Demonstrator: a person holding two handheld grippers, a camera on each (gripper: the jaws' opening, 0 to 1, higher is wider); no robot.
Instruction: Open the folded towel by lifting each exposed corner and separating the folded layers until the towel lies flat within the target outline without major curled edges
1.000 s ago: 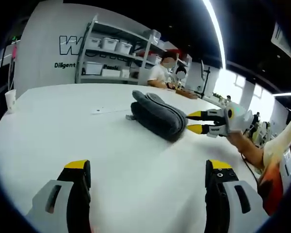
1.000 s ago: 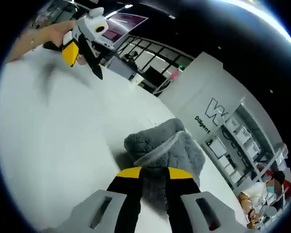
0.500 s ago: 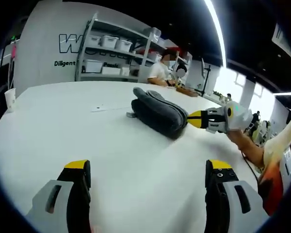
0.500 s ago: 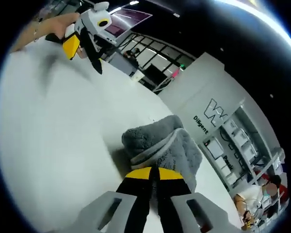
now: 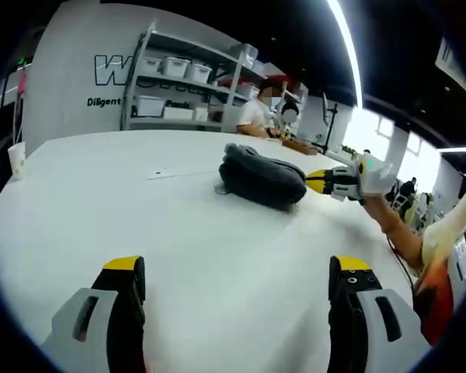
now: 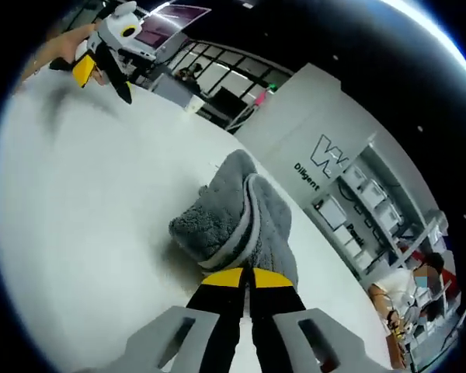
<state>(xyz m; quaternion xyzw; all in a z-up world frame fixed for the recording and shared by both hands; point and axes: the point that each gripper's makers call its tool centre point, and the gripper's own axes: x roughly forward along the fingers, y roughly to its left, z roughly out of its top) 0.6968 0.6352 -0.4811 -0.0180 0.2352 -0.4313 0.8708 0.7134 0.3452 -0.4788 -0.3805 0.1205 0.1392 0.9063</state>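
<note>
The right tool [image 6: 247,277] is pinched closed on the near edge of the folded grey towel [image 6: 231,214], which bunches on the white counter [image 6: 78,225] just ahead of its tips. The left tool [image 5: 237,268] hovers wide open, holding nothing, the towel well ahead of it.

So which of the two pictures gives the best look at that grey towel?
The right gripper view: the towel sits close, showing its folded layers and pale edge, with the right hand-held gripper shut on it. The left gripper view shows it farther off, as a dark low bundle.
</note>
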